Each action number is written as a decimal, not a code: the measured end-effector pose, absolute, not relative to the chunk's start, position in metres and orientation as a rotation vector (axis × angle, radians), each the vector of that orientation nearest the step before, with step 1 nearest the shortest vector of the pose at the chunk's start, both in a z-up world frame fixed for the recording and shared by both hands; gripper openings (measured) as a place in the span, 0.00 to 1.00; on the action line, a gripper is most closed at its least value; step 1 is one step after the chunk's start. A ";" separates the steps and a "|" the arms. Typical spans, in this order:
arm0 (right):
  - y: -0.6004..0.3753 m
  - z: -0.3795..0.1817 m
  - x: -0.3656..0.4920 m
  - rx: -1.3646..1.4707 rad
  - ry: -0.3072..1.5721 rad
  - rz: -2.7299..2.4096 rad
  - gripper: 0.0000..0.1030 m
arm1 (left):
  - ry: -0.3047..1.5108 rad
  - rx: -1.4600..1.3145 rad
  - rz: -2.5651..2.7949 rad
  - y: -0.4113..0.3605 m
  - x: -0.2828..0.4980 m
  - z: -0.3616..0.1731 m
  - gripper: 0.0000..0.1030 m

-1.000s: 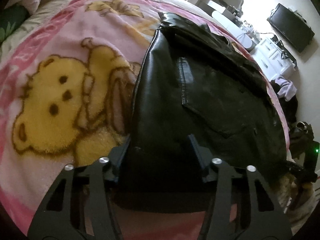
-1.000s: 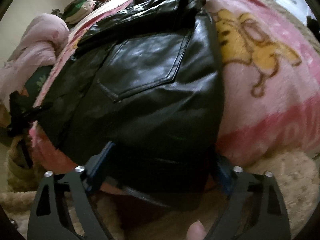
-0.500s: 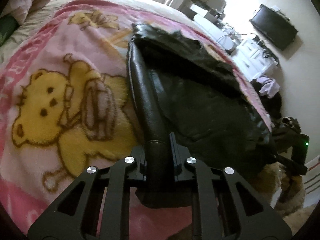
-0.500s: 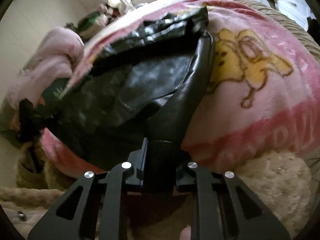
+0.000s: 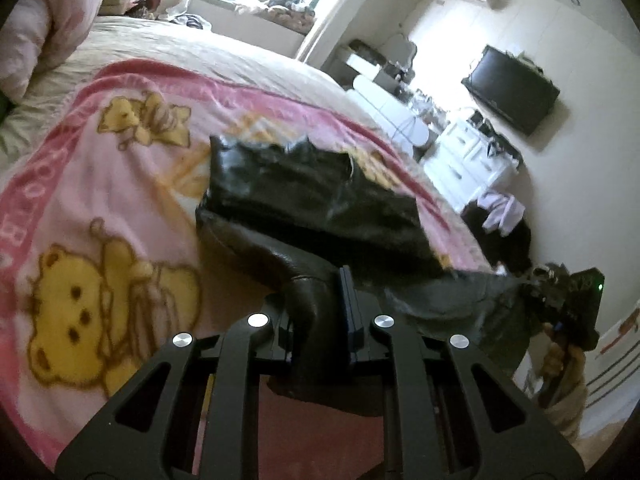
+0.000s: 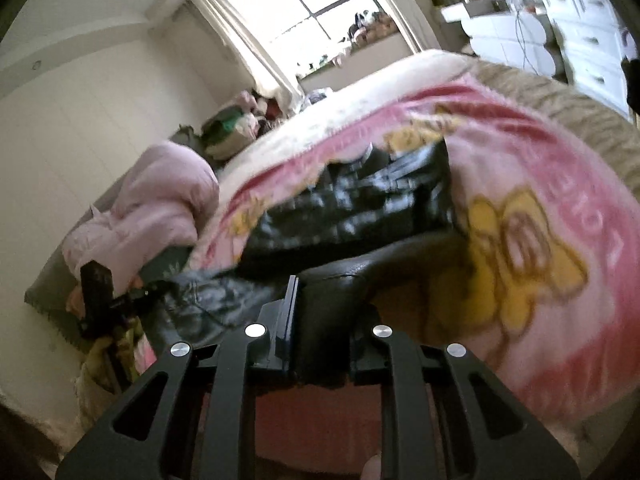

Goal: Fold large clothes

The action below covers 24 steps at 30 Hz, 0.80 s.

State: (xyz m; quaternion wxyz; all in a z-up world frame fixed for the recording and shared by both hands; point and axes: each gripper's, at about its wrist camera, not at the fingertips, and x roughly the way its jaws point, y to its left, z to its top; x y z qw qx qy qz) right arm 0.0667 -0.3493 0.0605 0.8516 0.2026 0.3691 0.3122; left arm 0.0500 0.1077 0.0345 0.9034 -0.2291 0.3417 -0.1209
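Note:
A black leather garment [image 5: 312, 196] lies across a pink bear-print blanket [image 5: 100, 208] on a bed. Its near edge hangs lifted off the blanket between my two grippers. My left gripper [image 5: 320, 308] is shut on the garment's left corner, which bunches between the pads. My right gripper [image 6: 320, 312] is shut on the opposite corner of the same leather garment [image 6: 360, 204]. The right gripper [image 5: 568, 300] also shows at the far right of the left wrist view, and the left gripper [image 6: 100, 300] shows at the left edge of the right wrist view.
A pink quilt [image 6: 156, 200] is heaped at the bed's head. White drawers [image 5: 468, 160] and a wall-mounted dark screen [image 5: 512, 88] stand beyond the bed's far side. Clothes pile up by the window [image 6: 304, 12]. The pink blanket [image 6: 560, 240] drops off at the bed's near edge.
Both grippers closed on the garment's near corners, then rose and tilted up, lifting that edge off the blanket. More of the room now shows above the bed.

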 end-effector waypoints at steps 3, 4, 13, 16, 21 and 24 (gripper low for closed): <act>-0.348 0.067 0.089 0.446 0.747 0.659 0.17 | 0.678 -0.482 -0.221 0.114 0.061 0.042 0.11; -0.348 0.069 0.098 0.455 0.736 0.660 0.17 | 0.672 -0.502 -0.220 0.117 0.066 0.044 0.11; -0.341 0.075 0.160 0.486 0.700 0.602 0.17 | 0.657 -0.542 -0.163 0.126 0.119 0.054 0.10; -0.337 0.074 0.178 0.493 0.696 0.585 0.17 | 0.661 -0.529 -0.147 0.125 0.137 0.055 0.10; -0.328 0.069 0.207 0.461 0.687 0.554 0.17 | 0.673 -0.505 -0.124 0.123 0.162 0.055 0.10; -0.325 0.063 0.223 0.462 0.690 0.538 0.17 | 0.686 -0.491 -0.100 0.123 0.178 0.053 0.10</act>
